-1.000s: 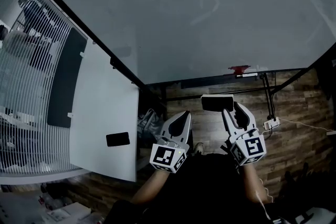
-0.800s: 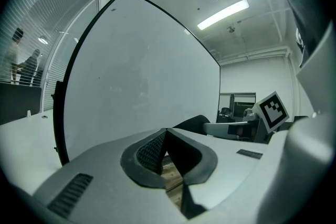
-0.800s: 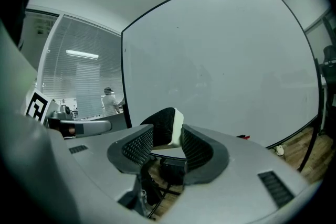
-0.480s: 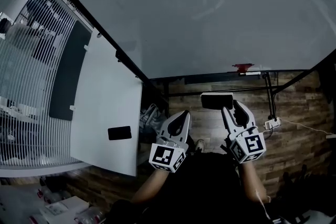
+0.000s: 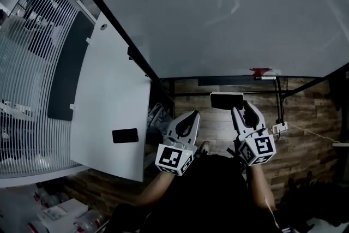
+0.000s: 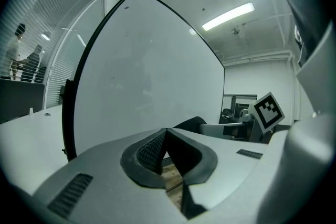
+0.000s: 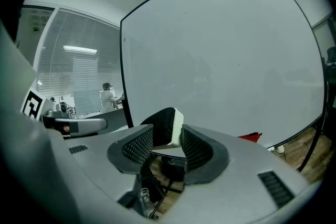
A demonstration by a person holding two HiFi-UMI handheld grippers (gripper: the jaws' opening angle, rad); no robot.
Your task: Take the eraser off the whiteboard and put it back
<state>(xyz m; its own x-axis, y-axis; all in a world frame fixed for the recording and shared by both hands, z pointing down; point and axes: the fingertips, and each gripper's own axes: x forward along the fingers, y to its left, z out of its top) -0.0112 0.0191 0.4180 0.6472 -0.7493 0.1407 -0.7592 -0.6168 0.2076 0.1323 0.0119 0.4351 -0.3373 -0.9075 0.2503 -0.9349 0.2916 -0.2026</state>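
The whiteboard [image 5: 218,13] fills the top of the head view, with its black tray [image 5: 234,81] along the lower edge. My right gripper [image 5: 240,109] is shut on the black eraser [image 5: 227,100] and holds it just short of the tray, off the board. In the right gripper view the eraser [image 7: 167,126], black felt with a pale backing, stands pinched between the ribbed pads in front of the whiteboard [image 7: 226,55]. My left gripper [image 5: 189,117] hangs beside it at the left, shut with nothing in it. Its tips meet in front of the whiteboard [image 6: 147,81] in the left gripper view.
A red object [image 5: 260,71] lies on the tray at the right. A white panel [image 5: 117,101] with a black rectangle [image 5: 125,135] leans at the left, in front of a blind-covered glass wall [image 5: 32,79]. A power strip [image 5: 280,127] lies on the wooden floor [image 5: 305,117].
Both grippers have edged a little toward the whiteboard, the eraser still held in the right one. The head view has shifted slightly.
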